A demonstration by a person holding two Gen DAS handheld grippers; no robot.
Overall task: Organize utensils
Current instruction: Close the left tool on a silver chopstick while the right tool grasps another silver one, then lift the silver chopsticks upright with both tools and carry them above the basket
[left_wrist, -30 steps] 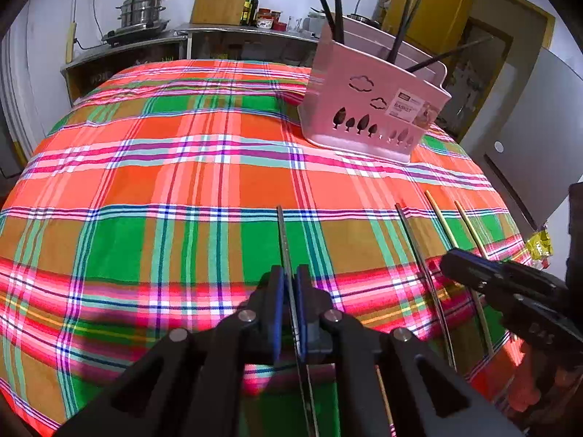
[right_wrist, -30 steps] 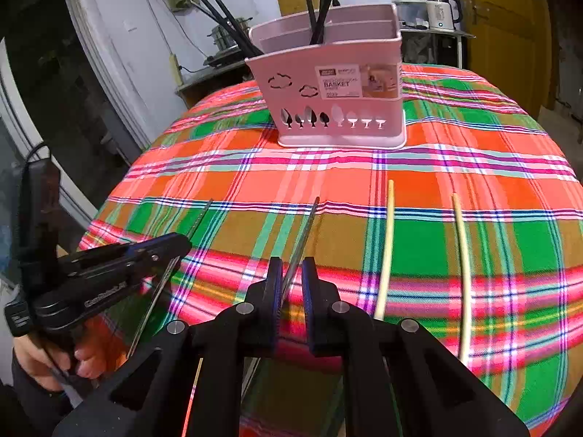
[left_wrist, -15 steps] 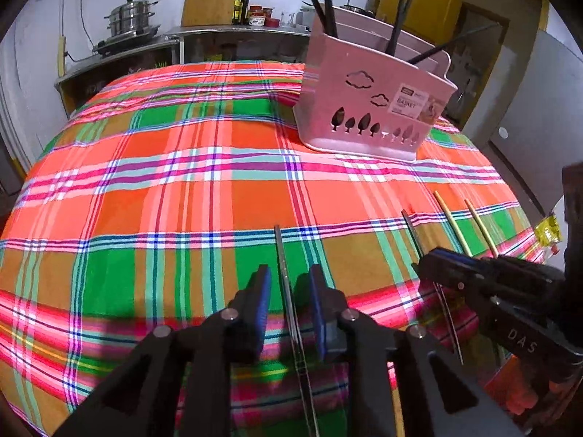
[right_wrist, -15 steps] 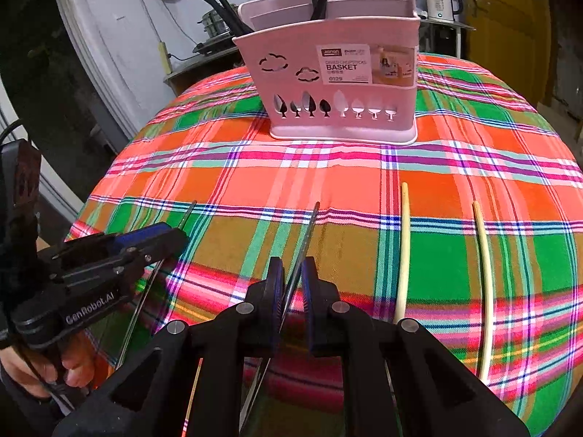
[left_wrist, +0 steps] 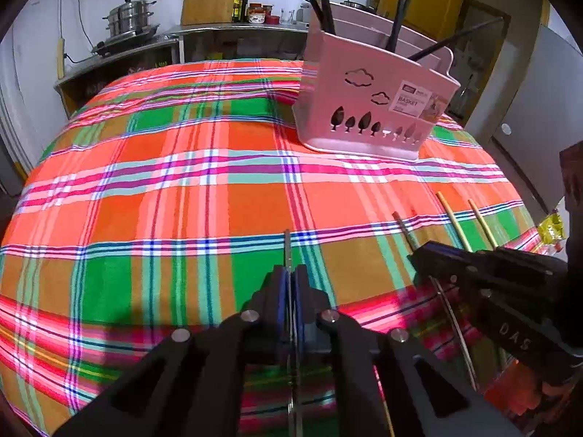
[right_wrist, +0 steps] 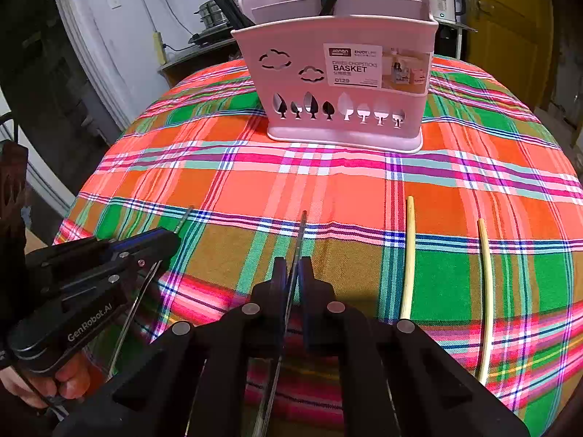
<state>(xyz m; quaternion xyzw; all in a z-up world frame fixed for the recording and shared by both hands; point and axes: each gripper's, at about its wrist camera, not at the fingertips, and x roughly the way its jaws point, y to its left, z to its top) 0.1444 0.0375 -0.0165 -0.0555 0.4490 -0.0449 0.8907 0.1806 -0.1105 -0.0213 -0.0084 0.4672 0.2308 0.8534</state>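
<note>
While each hand-held gripper clamps a thin metal chopstick (left_wrist: 287,251) lying ahead on the plaid surface (left_wrist: 182,200), left (left_wrist: 290,284) clenched, right (right_wrist: 291,273) closing, the stiff, slippery rods likely need mid-shaft holds.

Pink basket (right_wrist: 339,83), beyond the right gripper's tips: white label (right_wrist: 352,65) reading "ENJOY LIFE", "DRIED CHOPSTICKS BASKET", "0129"; brand mark at the label's top left too small to read. Left gripper (right_wrist: 160,240), seen to the left: "GenRobot.AI" on its body. Right gripper (left_wrist: 419,255), seen from the left wrist: "DAS".
</note>
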